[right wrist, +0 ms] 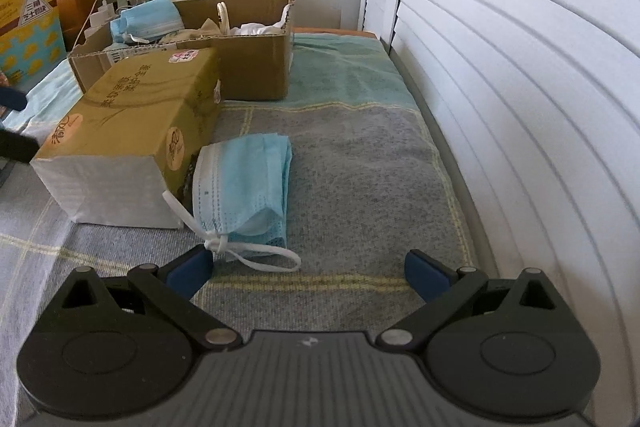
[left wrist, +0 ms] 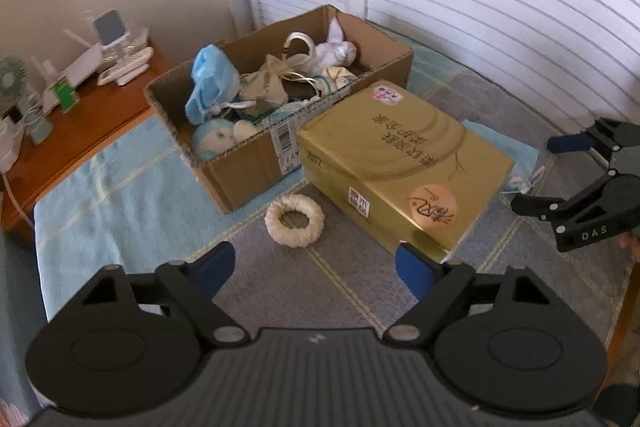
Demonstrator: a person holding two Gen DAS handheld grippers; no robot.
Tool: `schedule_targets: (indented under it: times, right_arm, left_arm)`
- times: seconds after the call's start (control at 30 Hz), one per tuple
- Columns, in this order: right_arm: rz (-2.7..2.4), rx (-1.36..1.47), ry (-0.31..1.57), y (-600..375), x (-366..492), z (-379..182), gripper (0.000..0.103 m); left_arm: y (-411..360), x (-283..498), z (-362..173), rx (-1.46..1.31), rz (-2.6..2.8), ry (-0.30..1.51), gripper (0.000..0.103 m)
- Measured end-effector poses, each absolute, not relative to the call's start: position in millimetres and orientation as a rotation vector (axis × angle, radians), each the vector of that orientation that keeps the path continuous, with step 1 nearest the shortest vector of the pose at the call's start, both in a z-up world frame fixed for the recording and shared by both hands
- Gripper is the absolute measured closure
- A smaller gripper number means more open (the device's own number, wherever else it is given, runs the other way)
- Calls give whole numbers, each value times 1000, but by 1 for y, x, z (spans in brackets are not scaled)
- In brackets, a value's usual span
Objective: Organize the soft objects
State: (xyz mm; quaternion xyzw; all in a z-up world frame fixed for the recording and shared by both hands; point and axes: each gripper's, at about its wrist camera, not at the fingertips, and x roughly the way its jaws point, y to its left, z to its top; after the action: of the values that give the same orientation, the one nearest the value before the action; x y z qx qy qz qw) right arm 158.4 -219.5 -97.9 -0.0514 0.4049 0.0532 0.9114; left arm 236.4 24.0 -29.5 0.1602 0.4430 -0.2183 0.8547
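Mask bundle [right wrist: 244, 187] touching gold pack [right wrist: 132, 123] edge.

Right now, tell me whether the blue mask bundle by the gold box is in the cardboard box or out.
Out. The mask bundle lies on the blanket beside the gold box, short of the cardboard box.

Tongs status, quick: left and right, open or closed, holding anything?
Left tongs: open, holding nothing, above the blanket near the white ring.
Right tongs: open, holding nothing, just short of the blue face mask.
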Motion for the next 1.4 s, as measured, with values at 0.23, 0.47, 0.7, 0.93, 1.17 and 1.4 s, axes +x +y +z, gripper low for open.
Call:
schedule_targets:
  times: [0.23,0.47,0.7,0.93,1.17,1.4]
  right_arm:
    - [111,-102,836,-219,158,-98,0]
    - [118,-106,829,-220,156,-98,0]
    - [118,-105,820,-221,155,-99,0]
    - [121,-108,812,-221,153,-99,0]
    - [147,-186,793,-212,149,-94,0]
    - [255,-265,727,-194,148,-79,17]
  left_arm:
    - [22,276,-42,371,-484,1014,39]
    - [22,292,-59,344,-523,1062,49]
    - [23,303,-69,334,-518,1087,59]
    - [26,301,-69,317,-515,1096,65]
    - [30,281,-63,339,-520,1104,65]
    - [31,283,-66,340,-503,1104,59]
